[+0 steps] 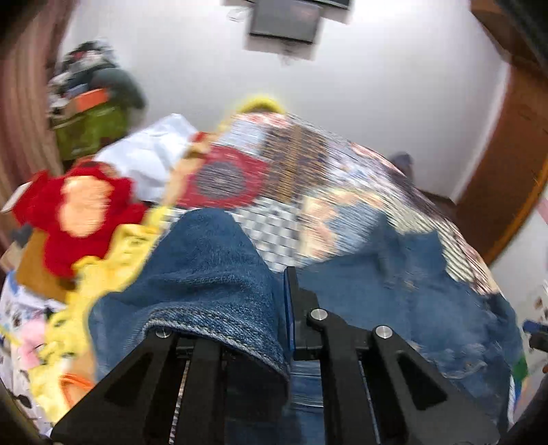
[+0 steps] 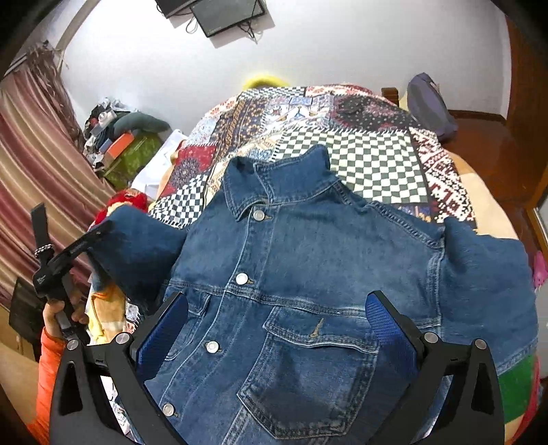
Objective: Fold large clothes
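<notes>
1. Left wrist view: the left gripper (image 1: 286, 301) has its jaws closed on the cuff (image 1: 219, 328) of a sleeve (image 1: 205, 267) of the jacket (image 1: 411, 301). The denim drapes over the left finger and hides it, so only the right finger's blue pad edge shows. The sleeve is lifted toward the camera

2. Same view: everything beyond the sleeve is smeared by blur. The quilt (image 1: 308, 171) on the bed reads only as streaked patches, and the red plush toy (image 1: 78, 212) and yellow cloth (image 1: 113, 260) at left lack detail. The screen (image 1: 284, 20) on the wall is cut off by the top edge

3. Right wrist view: sharp. The right gripper (image 2: 277, 321) hangs over the jacket (image 2: 308, 274) with jaws wide open, holding nothing. The jacket lies front up and buttoned on the quilt (image 2: 370, 161), its hem cut off by the lower edge

4. Same view: at left, the left gripper (image 2: 99, 232) holds the raised sleeve (image 2: 137, 250), its tips buried in denim. A hand (image 2: 61, 315) in an orange sleeve (image 2: 48, 376) grips its handle, partly behind the right gripper's frame
</notes>
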The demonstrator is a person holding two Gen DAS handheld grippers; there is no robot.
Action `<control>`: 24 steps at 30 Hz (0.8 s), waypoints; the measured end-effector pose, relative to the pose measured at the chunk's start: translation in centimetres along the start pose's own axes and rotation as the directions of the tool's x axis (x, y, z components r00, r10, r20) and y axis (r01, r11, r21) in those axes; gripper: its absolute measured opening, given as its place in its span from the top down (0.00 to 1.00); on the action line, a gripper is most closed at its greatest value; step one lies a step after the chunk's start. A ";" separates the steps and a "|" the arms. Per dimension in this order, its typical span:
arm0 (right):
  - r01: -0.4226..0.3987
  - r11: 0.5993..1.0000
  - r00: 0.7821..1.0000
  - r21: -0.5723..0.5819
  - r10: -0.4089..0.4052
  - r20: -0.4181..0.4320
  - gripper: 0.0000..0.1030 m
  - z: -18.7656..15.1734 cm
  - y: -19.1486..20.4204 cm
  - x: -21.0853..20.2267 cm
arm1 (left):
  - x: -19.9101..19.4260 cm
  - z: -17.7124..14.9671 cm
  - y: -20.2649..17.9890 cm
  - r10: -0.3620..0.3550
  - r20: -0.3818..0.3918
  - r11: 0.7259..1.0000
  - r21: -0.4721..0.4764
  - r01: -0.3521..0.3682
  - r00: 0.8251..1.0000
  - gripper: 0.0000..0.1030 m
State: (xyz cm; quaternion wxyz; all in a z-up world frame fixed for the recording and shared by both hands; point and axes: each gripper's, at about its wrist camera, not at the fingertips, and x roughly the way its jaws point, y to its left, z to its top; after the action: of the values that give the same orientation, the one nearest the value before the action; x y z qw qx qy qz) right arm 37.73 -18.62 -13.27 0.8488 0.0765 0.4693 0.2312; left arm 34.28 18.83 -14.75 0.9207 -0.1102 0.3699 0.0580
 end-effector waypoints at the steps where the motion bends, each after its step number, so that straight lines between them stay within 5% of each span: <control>1: 0.002 1.000 1.000 -0.001 -0.002 0.005 0.00 0.0 -0.1 -0.3 | 0.7 -0.3 -1.2 -0.022 -0.016 1.000 0.010 0.022 1.000 0.90; 5: 0.011 1.000 1.000 0.011 -0.011 0.010 0.00 -0.6 -0.9 -1.3 | 3.7 -3.3 -5.8 -0.124 -0.147 0.991 0.036 0.131 0.981 0.90; 8: 0.017 1.000 1.000 0.020 -0.017 0.008 0.00 -1.0 -1.5 -1.7 | 6.2 -6.4 -8.6 -0.182 -0.270 0.979 0.037 0.199 0.946 0.90; 11: 0.028 0.999 1.000 0.025 -0.028 0.007 0.00 -1.4 -2.1 -2.2 | 7.9 -9.1 -10.8 -0.138 -0.352 0.982 0.073 0.174 0.926 0.84; 13: 0.030 0.999 1.000 0.027 -0.030 0.004 0.00 -1.4 -2.2 -2.3 | 7.3 -9.8 -11.6 -0.125 -0.334 0.980 0.103 0.168 0.934 0.70; 14: 0.031 0.999 0.999 0.025 -0.032 0.002 0.00 -1.4 -2.2 -2.3 | 7.0 -9.8 -11.7 -0.141 -0.341 0.978 0.099 0.185 0.929 0.54; 16: 0.036 0.999 0.999 0.013 -0.036 -0.004 0.00 -1.4 -2.0 -2.2 | 6.4 -9.7 -11.6 -0.190 -0.366 0.971 0.066 0.229 0.911 0.39; 20: 0.035 0.999 0.999 -0.017 -0.036 -0.006 0.00 -1.2 -1.0 -1.9 | 4.1 -8.9 -10.7 -0.209 -0.350 0.968 0.060 0.244 0.913 0.35; 24: 0.012 0.999 1.000 -0.038 -0.012 -0.002 0.00 -0.9 0.6 -1.4 | 2.3 -7.2 -5.8 -0.223 -0.296 0.975 -0.043 0.220 0.929 0.34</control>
State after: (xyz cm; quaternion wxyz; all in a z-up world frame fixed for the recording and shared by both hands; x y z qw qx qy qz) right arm 36.19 -18.83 -12.50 0.8510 0.0572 0.4660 0.2353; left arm 32.25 11.50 -20.51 0.8541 -0.1628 0.4900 -0.0619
